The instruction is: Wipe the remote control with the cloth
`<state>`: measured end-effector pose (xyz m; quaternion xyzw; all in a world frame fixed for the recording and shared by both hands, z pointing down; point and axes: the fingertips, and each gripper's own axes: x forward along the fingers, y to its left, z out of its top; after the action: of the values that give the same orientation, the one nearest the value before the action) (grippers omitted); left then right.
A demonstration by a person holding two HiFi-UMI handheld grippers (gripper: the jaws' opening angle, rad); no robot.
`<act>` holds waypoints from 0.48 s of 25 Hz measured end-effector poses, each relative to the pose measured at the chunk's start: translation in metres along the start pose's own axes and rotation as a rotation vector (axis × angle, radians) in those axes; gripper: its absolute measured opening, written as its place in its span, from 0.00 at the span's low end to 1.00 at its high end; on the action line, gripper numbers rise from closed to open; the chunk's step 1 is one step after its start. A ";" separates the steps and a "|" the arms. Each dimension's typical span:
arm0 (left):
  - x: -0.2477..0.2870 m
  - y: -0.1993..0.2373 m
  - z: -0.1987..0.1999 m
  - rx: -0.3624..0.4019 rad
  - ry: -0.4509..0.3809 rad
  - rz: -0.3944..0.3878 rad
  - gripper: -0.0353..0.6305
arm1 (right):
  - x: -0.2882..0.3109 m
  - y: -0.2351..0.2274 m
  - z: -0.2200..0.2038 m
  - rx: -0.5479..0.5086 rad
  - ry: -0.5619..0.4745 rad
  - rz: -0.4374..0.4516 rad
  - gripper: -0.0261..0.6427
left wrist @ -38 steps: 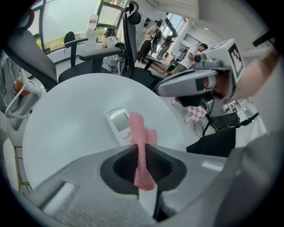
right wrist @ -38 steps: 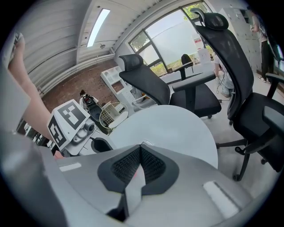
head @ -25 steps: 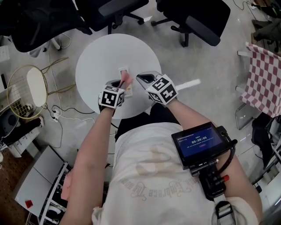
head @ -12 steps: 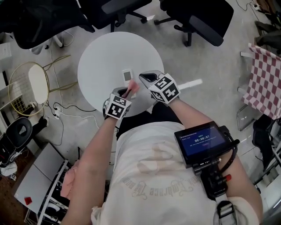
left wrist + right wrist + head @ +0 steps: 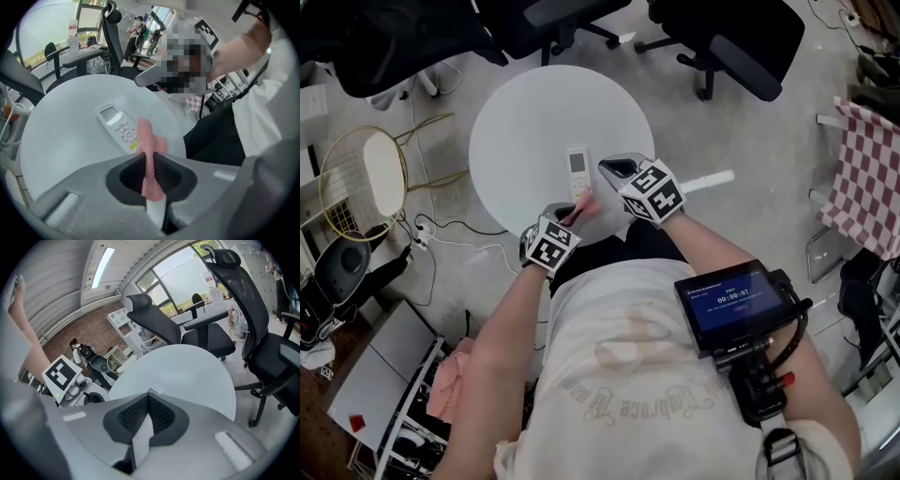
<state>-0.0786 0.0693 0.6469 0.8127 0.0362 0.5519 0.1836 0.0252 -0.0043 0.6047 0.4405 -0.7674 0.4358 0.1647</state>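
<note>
The remote control is lying on the table, long axis running away from the left hand-held gripper, which is clenching the pink cloth just beside the remote control's near end, while the right hand-held gripper, clenched empty, is hovering at the remote control's right.

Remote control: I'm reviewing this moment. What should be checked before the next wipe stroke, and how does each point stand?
1. Cloth clamped in the left gripper: ok.
2. Remote control lying flat on the table, buttons up: ok.
3. Cloth over the buttons: not ok, it sits by the remote control's near end.
4. Right gripper bracing the remote control: cannot tell; it is shut and empty, close beside it, and contact is unclear.
</note>
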 end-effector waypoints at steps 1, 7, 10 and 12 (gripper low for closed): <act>-0.001 0.001 -0.003 -0.008 0.000 0.006 0.11 | 0.000 0.001 0.000 -0.001 0.001 0.002 0.05; -0.010 0.028 0.007 -0.151 -0.076 0.032 0.10 | 0.000 0.000 0.000 -0.001 0.001 0.002 0.05; -0.013 0.046 0.012 -0.215 -0.104 0.059 0.10 | 0.001 0.001 -0.001 -0.002 0.002 0.004 0.05; -0.013 0.057 0.016 -0.241 -0.116 0.077 0.10 | 0.000 0.001 -0.002 -0.004 0.004 0.004 0.05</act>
<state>-0.0775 0.0084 0.6496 0.8161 -0.0723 0.5107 0.2606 0.0239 -0.0024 0.6060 0.4378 -0.7688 0.4356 0.1659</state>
